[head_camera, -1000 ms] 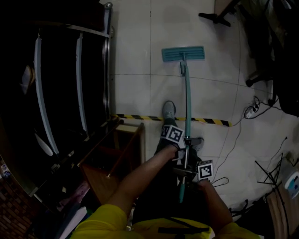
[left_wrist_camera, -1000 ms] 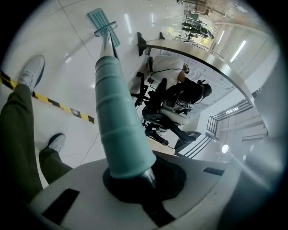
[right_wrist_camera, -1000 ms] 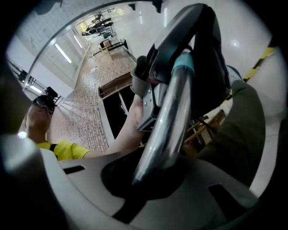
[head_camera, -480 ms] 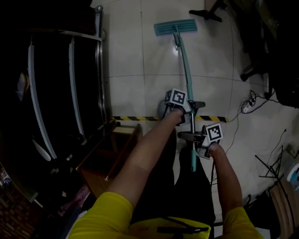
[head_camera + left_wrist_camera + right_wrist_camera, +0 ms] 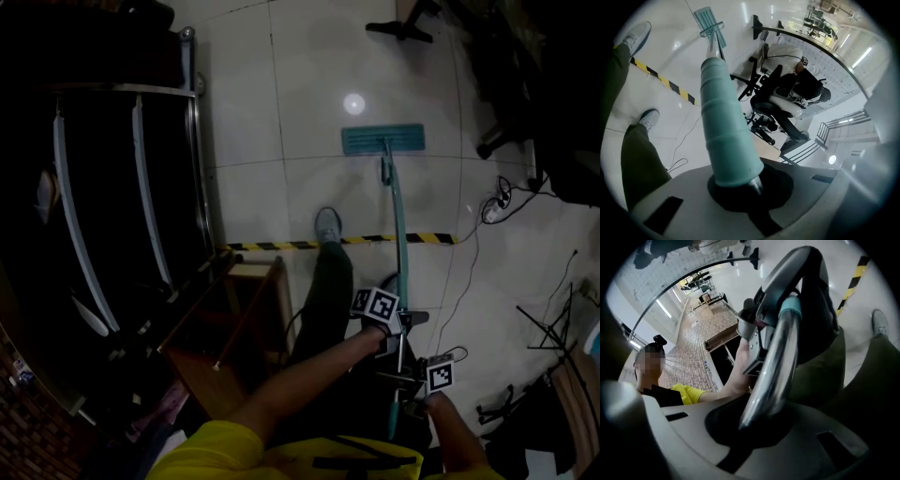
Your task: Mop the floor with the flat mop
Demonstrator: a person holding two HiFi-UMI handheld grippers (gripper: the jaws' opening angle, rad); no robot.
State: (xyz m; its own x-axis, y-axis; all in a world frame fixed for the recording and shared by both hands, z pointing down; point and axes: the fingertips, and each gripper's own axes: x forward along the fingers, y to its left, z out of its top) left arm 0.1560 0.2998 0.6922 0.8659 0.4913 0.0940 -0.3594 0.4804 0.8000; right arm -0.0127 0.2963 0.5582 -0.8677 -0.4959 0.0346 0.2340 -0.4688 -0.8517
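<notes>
The left gripper (image 5: 740,185) is closed tight on the teal sleeve of the mop handle (image 5: 723,112). The right gripper (image 5: 757,425) has the bare metal part of the same handle between its fingers. They are narrow round it and starting to ease apart.

In the head view the left gripper sits just ahead of the right one, both close to the person's body and near the handle's near end. The handle's long axis runs away from the person, crossing the black-and-yellow tape (image 5: 375,240). The mop head (image 5: 382,139) lies flat and crosswise on the tiled floor (image 5: 272,112), just beyond the tape.

There is open tile to the left of the head and beyond it. A dark metal rack (image 5: 131,187) edges the left side. Cables (image 5: 487,211) and chair legs (image 5: 403,30) crowd the right and far side. A shoe (image 5: 327,225) stands by the tape.
</notes>
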